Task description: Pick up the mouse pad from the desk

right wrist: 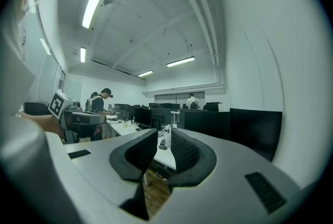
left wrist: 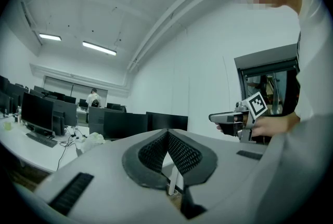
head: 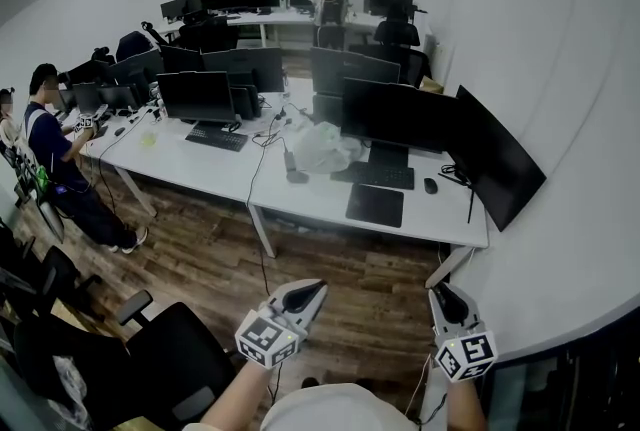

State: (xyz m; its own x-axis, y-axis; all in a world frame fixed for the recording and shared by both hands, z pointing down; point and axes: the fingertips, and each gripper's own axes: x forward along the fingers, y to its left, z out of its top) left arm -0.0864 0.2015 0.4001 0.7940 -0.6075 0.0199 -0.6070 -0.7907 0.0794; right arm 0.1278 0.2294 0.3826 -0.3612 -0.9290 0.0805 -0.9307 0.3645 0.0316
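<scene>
The dark rectangular mouse pad (head: 375,205) lies flat near the front edge of the white desk (head: 300,199), in front of a keyboard (head: 385,175). Both grippers are held low in the head view, well short of the desk and pointing toward it. My left gripper (head: 318,287) (left wrist: 167,134) has its pads meeting at the tips with nothing between them. My right gripper (head: 440,291) (right wrist: 164,137) shows a narrow gap between its pads and holds nothing. Each gripper view shows the other gripper off to the side, the right gripper (left wrist: 210,117) and the left gripper (right wrist: 104,118).
A mouse (head: 430,185) sits right of the keyboard, below dark monitors (head: 395,114). A white plastic bag (head: 320,147) lies left of the keyboard. A black office chair (head: 170,349) stands at lower left. People (head: 50,149) sit at the far left desk. Wooden floor lies between me and the desk.
</scene>
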